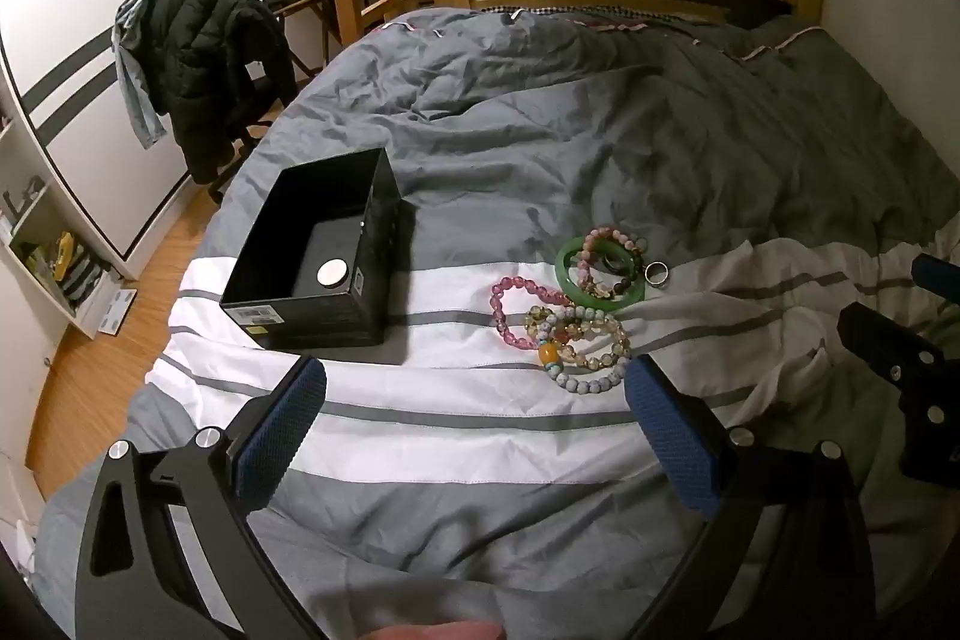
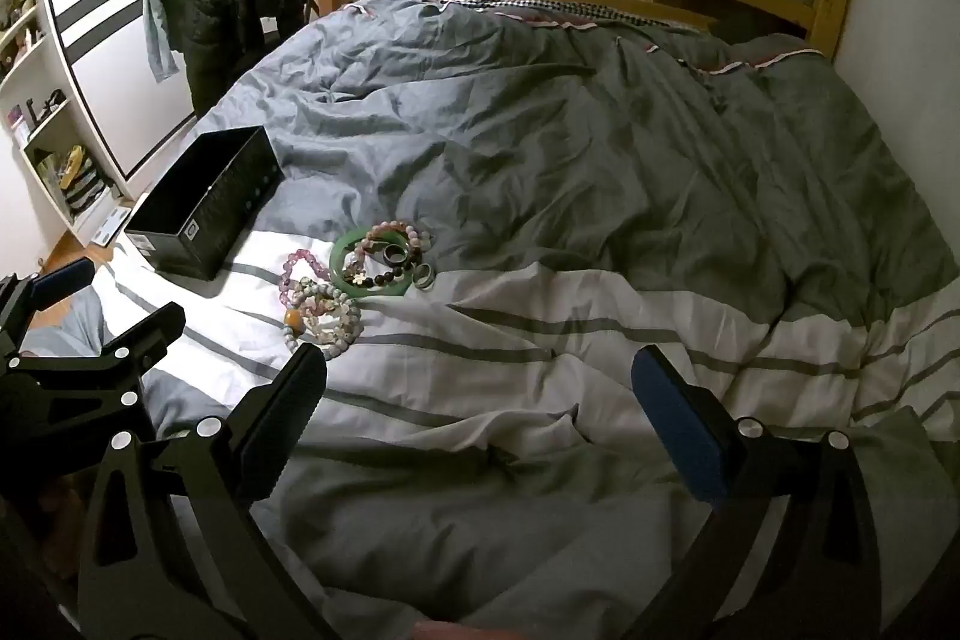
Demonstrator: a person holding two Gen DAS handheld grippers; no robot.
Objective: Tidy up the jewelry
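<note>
I hold both grippers tilted down over the bed, and neither carries anything. My left gripper (image 1: 474, 382) has its blue-padded jaws spread wide above the white stripe of the duvet (image 1: 456, 460), and my right gripper (image 2: 480, 370) is likewise wide open over rumpled fabric. The jewelry lies in a loose heap on the duvet, where the grey part meets the white: a green bangle (image 1: 567, 274) with beaded bracelets lying over it, a silver ring (image 1: 655, 273) just beside its right edge, a pink beaded bracelet (image 1: 510, 310) to its left, and a pile of pale and amber bead strands (image 1: 585, 346) nearest my left gripper's right finger. The black box (image 1: 327, 250) sits open to the left of the heap, apart from it, with a round silvery disc (image 1: 333, 273) on its floor. A dark jacket (image 1: 204, 58) hangs over a chair beyond the bed.
</note>
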